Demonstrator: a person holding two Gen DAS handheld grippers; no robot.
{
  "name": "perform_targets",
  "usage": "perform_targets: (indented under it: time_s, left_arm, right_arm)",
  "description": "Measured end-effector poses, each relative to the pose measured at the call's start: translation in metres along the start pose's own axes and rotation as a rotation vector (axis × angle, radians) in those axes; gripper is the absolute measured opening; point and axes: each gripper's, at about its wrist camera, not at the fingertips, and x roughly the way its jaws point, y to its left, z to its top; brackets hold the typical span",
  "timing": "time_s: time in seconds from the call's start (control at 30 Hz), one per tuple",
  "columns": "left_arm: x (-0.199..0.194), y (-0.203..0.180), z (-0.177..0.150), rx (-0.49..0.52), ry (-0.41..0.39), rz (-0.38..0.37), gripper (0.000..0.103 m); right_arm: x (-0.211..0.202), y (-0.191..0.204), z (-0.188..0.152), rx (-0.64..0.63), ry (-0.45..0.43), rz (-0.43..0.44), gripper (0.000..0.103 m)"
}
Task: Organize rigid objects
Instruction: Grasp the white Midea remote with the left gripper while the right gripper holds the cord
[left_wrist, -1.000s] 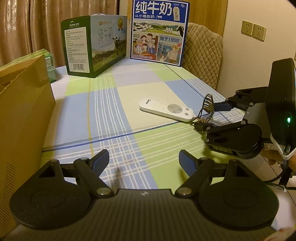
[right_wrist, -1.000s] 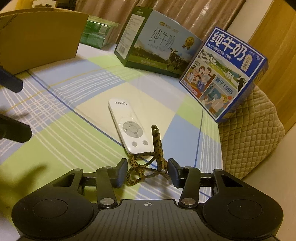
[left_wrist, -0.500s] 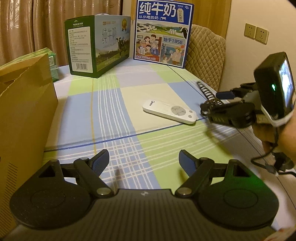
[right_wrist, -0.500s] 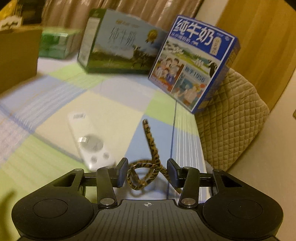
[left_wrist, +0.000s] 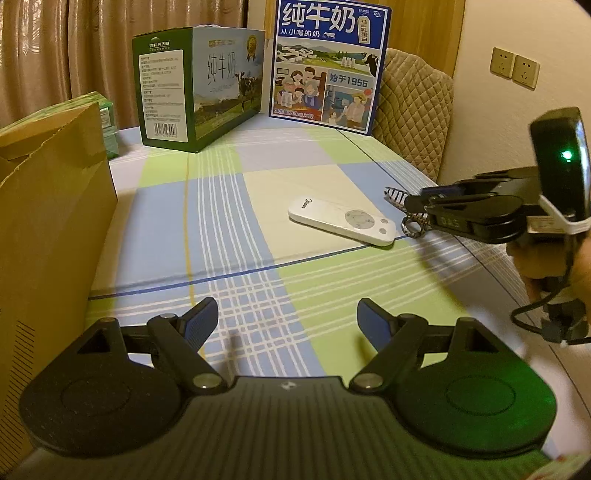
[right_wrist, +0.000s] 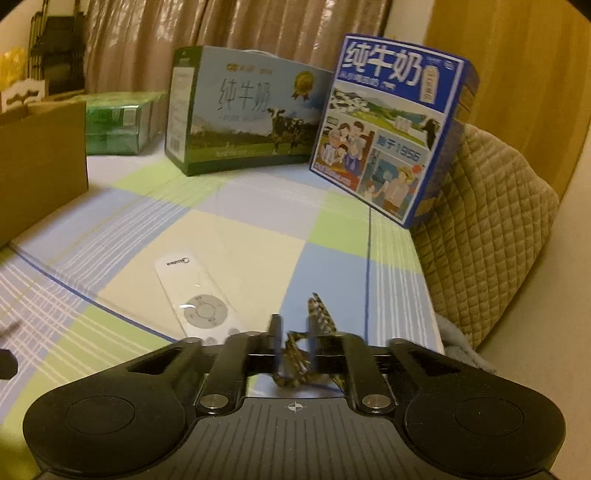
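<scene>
Right gripper (right_wrist: 293, 345) closed onto a leopard-print hair clip (right_wrist: 319, 314), jaws having just narrowed; clip pinched between the pads and lifted clear of the checked blue-green-cream tabletop (left_wrist: 229, 221). Just beside it lies a slim white remote control (left_wrist: 341, 220), flat on the cloth. Left gripper (left_wrist: 287, 321) hangs wide apart, nothing between its pads. Farther out: brown cardboard box (left_wrist: 51, 206) at left, green milk carton (left_wrist: 192, 85) and blue milk carton (left_wrist: 328, 62) upright at the far edge.
</scene>
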Motion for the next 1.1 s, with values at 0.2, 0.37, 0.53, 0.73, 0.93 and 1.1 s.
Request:
perform_targets:
  time_s: [0.2,0.37,0.53,0.73,0.93,1.1]
  left_arm:
    - [0.0,-0.001,0.0,0.001,0.003,-0.001,0.079]
    - [0.003,-0.001,-0.002,0.004,0.011,-0.002,0.079]
    - [0.004,-0.002,-0.004,0.005,0.017,-0.005,0.079]
    - [0.006,-0.005,-0.005,0.013,0.024,-0.011,0.079]
    - [0.004,-0.004,-0.005,0.007,0.017,-0.006,0.079]
    - [0.002,-0.002,-0.005,0.014,0.01,0.008,0.079]
  right_arm:
    - [-0.002,-0.018,-0.001,0.08,-0.023,0.009,0.068]
    - [0.013,-0.022,-0.01,0.058,0.011,0.04,0.067]
    - [0.022,-0.031,-0.017,0.096,0.028,0.074,0.05]
    - [0.021,-0.037,-0.003,0.202,0.031,0.064,0.035]
    - [0.023,-0.017,-0.003,0.117,0.03,0.115,0.035]
    - [0.012,0.005,-0.002,0.092,0.072,0.329,0.035]
